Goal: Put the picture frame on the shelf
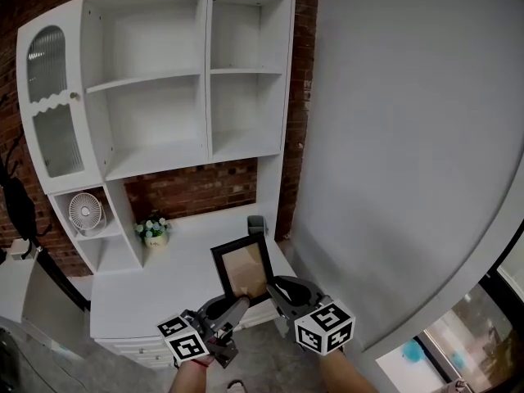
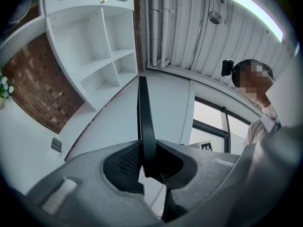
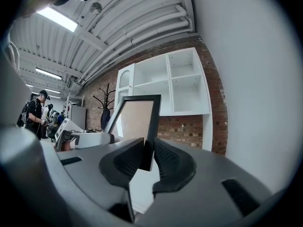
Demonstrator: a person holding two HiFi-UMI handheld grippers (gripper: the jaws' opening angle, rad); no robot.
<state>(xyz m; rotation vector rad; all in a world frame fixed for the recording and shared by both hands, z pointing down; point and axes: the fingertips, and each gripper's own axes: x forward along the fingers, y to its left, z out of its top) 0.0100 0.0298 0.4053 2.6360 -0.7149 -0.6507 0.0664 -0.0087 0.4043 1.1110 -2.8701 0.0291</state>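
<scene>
**Two grippers clamp the picture frame below the empty shelf**

Most of the right half of the head view is a plain grey wall. The white shelf unit fills the upper left, set against red brick, with four open compartments and a glass-fronted door at its left side. Below the compartments, the white counter spreads across the lower left of the frame.

The picture frame sits at lower centre of the head view, over the near edge of the counter. It has a black border and a tan panel, and it leans back. It is not in any compartment.

The left gripper takes the frame from below. In the left gripper view the frame stands edge-on, and the left gripper has its jaws pressed against both of its faces. The right gripper holds the lower right edge. In its own view the right gripper has its jaws closed on the black border of the frame.

A small white fan stands in a low cubby at the left, and a little pot of flowers rests on the counter beside it.
</scene>
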